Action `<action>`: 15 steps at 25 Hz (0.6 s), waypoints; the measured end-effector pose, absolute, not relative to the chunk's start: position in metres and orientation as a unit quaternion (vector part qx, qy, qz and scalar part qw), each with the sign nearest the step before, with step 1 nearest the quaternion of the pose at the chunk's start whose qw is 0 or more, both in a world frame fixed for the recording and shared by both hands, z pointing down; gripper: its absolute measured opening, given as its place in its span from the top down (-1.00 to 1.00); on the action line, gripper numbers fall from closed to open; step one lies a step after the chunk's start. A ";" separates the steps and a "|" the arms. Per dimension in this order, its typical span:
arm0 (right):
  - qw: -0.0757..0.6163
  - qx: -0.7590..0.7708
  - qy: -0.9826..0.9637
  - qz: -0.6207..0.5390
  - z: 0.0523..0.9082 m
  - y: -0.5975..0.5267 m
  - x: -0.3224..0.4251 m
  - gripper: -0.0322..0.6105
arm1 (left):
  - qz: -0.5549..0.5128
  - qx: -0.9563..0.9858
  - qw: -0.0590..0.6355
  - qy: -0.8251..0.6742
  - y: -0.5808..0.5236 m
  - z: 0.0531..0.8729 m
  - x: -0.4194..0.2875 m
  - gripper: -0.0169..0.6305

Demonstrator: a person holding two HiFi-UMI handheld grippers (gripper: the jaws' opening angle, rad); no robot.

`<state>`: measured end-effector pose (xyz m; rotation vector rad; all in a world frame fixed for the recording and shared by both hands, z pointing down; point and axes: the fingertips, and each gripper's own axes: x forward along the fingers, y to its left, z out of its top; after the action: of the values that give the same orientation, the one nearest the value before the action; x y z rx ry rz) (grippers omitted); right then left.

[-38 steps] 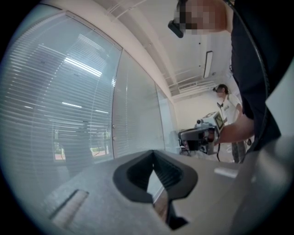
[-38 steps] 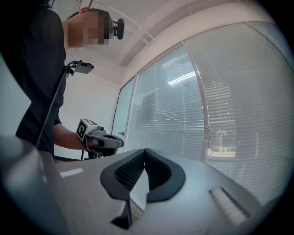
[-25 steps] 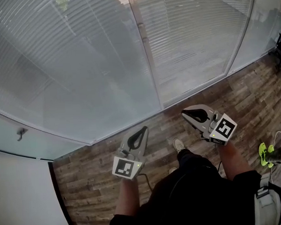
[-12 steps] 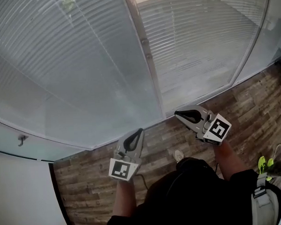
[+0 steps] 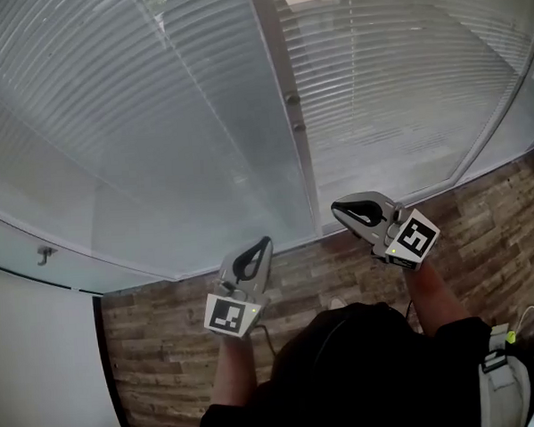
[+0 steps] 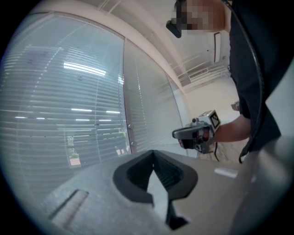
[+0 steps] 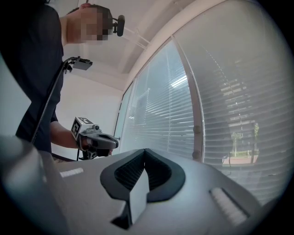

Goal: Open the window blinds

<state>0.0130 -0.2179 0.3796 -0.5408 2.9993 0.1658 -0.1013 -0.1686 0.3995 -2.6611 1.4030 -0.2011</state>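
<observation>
- We see the window blinds (image 5: 155, 125) lowered over two tall panes, their slats running level across the glass.
- A pale upright frame post (image 5: 290, 109) stands between the two panes, with two small knobs on it.
- The blinds fill the upper part of the head view. Both grippers are held in front of them, apart from the slats and touching nothing.
- The left gripper (image 5: 264, 243) is held out over the wood-plank floor (image 5: 157, 339), its tip pointing toward the foot of the left pane.
- In its own view the left gripper (image 6: 154, 152) has its jaws pressed together at the tips, with nothing between them. The blinds (image 6: 69, 114) lie ahead of it.
- The right gripper (image 5: 337, 210) is near the foot of the frame post, and it points leftward across the head view.
- In its own view the right gripper (image 7: 145, 150) also has its jaws pressed together and pinches nothing. The blinds (image 7: 220, 101) are ahead and to its right.
- Each gripper shows in the other's view: the right gripper (image 6: 177, 134) beside the far pane, and the left gripper (image 7: 115, 143) before a white wall (image 7: 98, 105).
- Through the slats on the right of the right gripper view we make out some greenery outside.
- A small hook (image 5: 43, 255) sits on the pale panel left of the window.
</observation>
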 end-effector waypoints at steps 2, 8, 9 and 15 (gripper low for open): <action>0.038 -0.174 0.983 0.055 0.384 -0.229 0.013 0.89 | -0.065 -0.878 0.065 0.470 -0.178 0.402 -0.102 0.93; 0.054 -0.164 0.984 0.055 0.379 -0.255 0.013 0.89 | -0.063 -0.871 0.067 0.483 -0.202 0.399 -0.100 0.93; 0.051 -0.163 0.984 0.054 0.379 -0.259 0.013 0.89 | -0.063 -0.870 0.066 0.484 -0.205 0.398 -0.100 0.94; 0.046 -0.173 0.983 0.040 0.385 -0.279 0.020 0.89 | -0.070 -0.871 0.065 0.482 -0.219 0.402 -0.093 0.93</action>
<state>0.0201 -0.2785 0.3849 -0.5295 2.9999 0.1222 -0.0925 -0.2193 0.4018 -2.6283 1.4561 -0.2101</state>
